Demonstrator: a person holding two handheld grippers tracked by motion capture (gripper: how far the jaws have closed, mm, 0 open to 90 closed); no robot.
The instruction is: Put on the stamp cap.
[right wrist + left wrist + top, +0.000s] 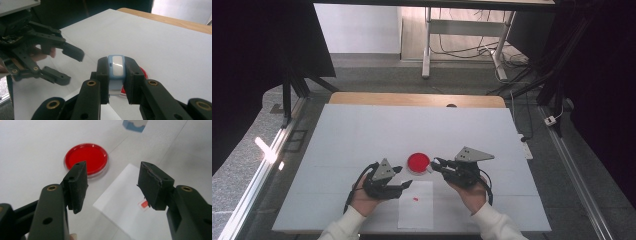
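A: What is in the right gripper (117,75)?

B: Its jaws pinch a small light-blue and white device (117,65), held just above the near edge of a red-filled round dish (418,162) on the white table (362,135).

A: And the left gripper (112,182)?

B: Its jaws stand spread with nothing between them. It hovers over the near left corner of a white paper sheet (416,210), just in front of the dish.

A: Anything on the paper?

B: A small red speck (416,199), lying free.

No legible txt, labels, nos. or signs on anything.
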